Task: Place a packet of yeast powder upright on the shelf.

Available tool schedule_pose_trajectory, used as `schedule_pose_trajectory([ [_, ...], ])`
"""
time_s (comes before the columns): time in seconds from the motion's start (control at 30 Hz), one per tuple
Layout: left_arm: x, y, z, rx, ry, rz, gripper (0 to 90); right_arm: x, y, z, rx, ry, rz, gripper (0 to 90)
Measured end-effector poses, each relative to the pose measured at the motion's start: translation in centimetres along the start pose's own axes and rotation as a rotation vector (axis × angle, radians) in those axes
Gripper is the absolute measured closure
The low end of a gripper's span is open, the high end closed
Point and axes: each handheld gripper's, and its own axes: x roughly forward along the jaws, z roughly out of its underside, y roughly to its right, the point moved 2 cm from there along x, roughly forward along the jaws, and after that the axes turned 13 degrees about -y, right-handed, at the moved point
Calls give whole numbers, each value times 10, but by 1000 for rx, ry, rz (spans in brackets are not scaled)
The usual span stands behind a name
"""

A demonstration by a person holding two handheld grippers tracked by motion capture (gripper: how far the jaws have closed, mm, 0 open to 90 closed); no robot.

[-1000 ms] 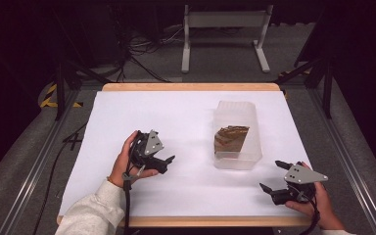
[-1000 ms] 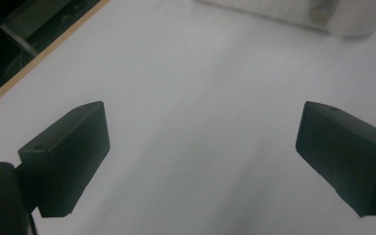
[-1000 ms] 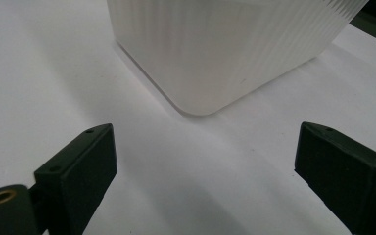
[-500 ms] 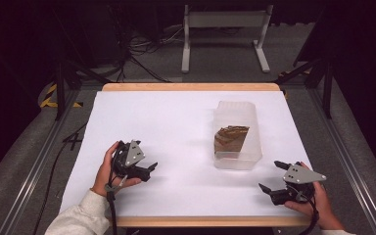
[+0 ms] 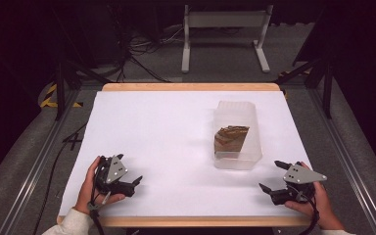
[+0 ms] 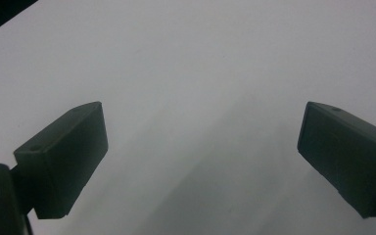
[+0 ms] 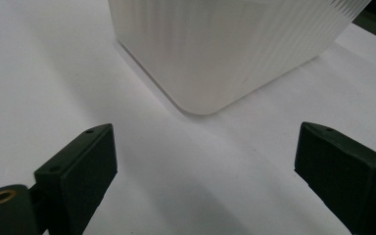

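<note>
Both hands parked at the near edge of the worktop [image 5: 176, 127], one at each corner. Left gripper [image 5: 127, 183] low by the front-left corner, fingers [image 6: 63, 164] spread wide with nothing between them, just bare white sheet. Right gripper [image 5: 273, 177] by the front-right corner, fingers [image 7: 78, 171] also wide apart and empty, aimed at the near corner of the clear tub [image 7: 225, 49]. Near it, not touching.

Farther in, right of centre: the tub [image 5: 238, 134] sits long axis running away from the person, no lid visible. A brown wedge-shaped item [image 5: 230, 138] sits inside toward the near end, leaning against the tub wall by the look of it; can't tell what it is.

My read: the right side is staged for whatever happens with the tub, since it's the closer one and already pointed at it. The left is well apart, probably just resting clear.

Beyond the worktop: cables on the floor [image 5: 142, 46] and a white stand [image 5: 225, 34].
</note>
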Motion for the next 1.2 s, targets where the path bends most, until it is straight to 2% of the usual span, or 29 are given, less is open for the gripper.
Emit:
schedule_pose_trajectory([
  [0.1, -5, 1, 11, -20, 4, 5, 55, 1, -1, 0, -4, -4, -2, 92],
  [0.27, -14, -1, 25, -100, 46, 33, 53, 1, -1, -1, -7, -5, -1, 92],
  [0.33, -16, -4, 31, -126, 64, 70, 54, 1, -2, -1, -9, -4, 0, 92],
  [0.57, -21, -16, 42, -217, 118, 102, 57, 1, -2, -1, -22, -5, 0, 92],
  [1.03, -22, -15, 41, -216, 130, 120, 59, 1, -2, -1, -24, -9, 0, 92],
  [1.2, -22, -13, 39, -200, 125, 118, 59, 1, -2, -1, -25, -9, 1, 92],
])
